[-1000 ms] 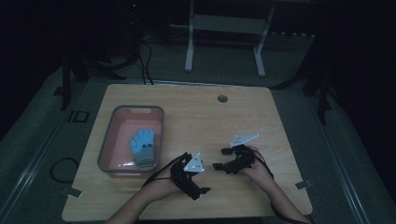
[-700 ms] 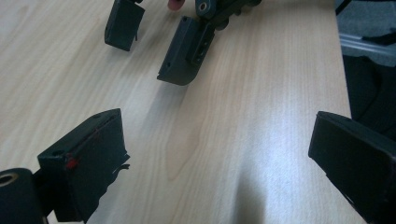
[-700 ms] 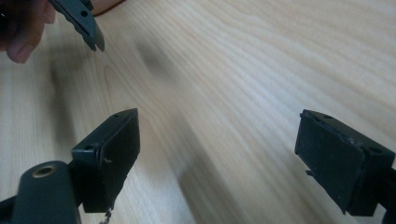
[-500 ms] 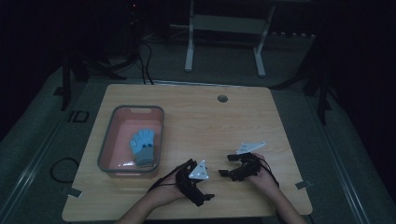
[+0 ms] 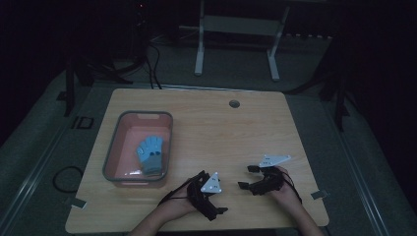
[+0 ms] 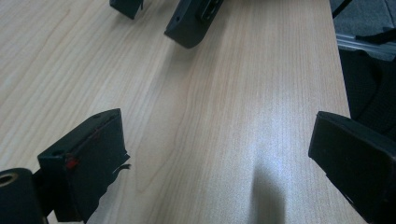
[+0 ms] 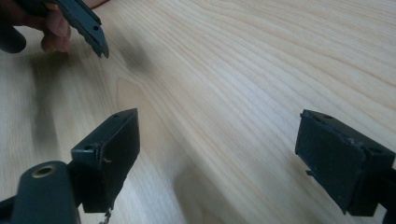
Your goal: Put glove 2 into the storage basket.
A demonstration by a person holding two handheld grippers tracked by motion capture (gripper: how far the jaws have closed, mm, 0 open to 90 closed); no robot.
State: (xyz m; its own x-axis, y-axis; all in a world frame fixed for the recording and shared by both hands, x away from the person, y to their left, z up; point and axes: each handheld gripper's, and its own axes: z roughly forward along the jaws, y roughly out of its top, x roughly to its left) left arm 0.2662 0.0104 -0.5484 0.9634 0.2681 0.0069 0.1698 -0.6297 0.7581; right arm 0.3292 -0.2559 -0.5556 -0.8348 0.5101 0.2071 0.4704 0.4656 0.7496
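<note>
Here, two hand-held grippers (image 5: 231, 196) (image 5: 250, 178), one glove (image 5: 150, 154), one bin (image 5: 112, 156).

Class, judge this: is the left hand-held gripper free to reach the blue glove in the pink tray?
Probably yes: the left hand-held gripper is open, and bare table lies between it and the blue glove.

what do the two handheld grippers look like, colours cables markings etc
Both the left gripper and the right gripper are black, each topped by a pale grey three-cornered plate, with thin black cables trailing back past the hands. Their jaws are blocky black pads with squared faces. The left gripper's pad carries a small red mark. The forearms look bare, no sleeves seen.
</note>
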